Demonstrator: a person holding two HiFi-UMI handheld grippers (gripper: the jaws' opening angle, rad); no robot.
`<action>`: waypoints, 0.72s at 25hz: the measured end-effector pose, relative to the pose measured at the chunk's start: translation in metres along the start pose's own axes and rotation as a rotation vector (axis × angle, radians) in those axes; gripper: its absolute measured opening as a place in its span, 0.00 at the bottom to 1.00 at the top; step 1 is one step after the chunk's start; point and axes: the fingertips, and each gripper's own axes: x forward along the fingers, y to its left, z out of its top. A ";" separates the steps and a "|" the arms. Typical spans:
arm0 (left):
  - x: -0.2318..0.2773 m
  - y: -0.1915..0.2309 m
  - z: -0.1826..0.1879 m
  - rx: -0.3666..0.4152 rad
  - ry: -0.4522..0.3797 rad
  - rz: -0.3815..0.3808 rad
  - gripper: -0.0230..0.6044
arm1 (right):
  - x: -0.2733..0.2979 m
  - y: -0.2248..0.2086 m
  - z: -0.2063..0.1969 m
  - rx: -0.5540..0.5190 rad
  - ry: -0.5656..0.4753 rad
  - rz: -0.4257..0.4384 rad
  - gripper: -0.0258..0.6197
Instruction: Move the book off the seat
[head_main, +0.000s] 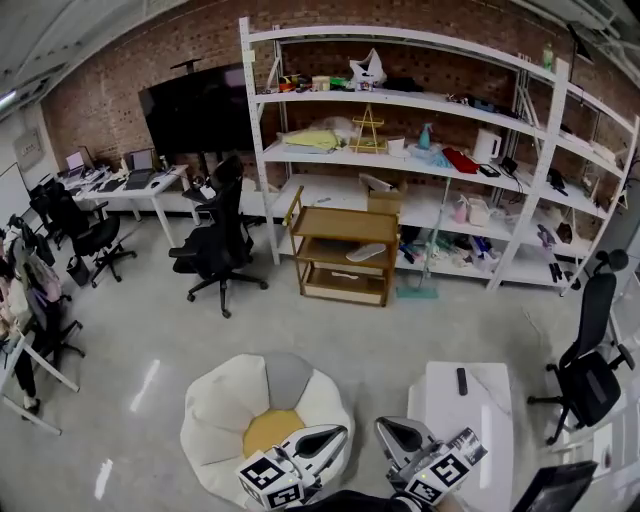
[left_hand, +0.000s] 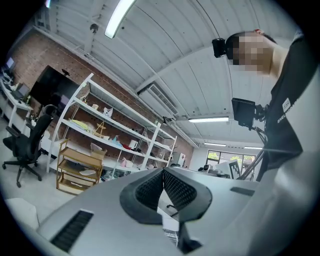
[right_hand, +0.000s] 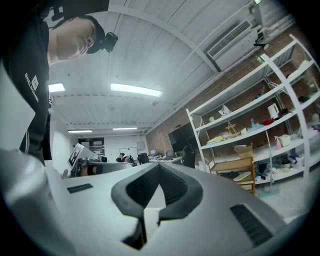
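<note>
The seat, a white bean bag (head_main: 225, 405) with a grey and a yellow panel (head_main: 270, 430), lies on the floor at the bottom of the head view. No book can be made out on it. My left gripper (head_main: 335, 435) hangs over the bean bag's near right side, jaws shut and empty. In the left gripper view, the left gripper (left_hand: 163, 171) points level across the room with its pads meeting. My right gripper (head_main: 392, 430) is beside it, between the bean bag and a white table (head_main: 440, 400). The right gripper (right_hand: 159, 166) is shut too, with nothing between its pads.
A black remote (head_main: 461, 381) lies on the white table. Beyond stand a wooden cart (head_main: 343, 255), tall white shelves (head_main: 420, 160) full of items, a black office chair (head_main: 215, 245) and desks at the left (head_main: 130, 185). Another black chair (head_main: 588, 360) stands at the right.
</note>
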 end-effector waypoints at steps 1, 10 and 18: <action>0.000 0.001 -0.001 -0.005 -0.002 0.004 0.05 | -0.001 -0.002 0.000 -0.001 -0.004 -0.001 0.06; 0.007 -0.002 -0.001 -0.002 0.020 -0.040 0.05 | 0.004 -0.009 -0.001 0.016 -0.008 -0.004 0.06; 0.013 0.000 -0.012 0.007 0.079 -0.019 0.04 | -0.004 -0.022 0.001 0.000 -0.005 -0.028 0.06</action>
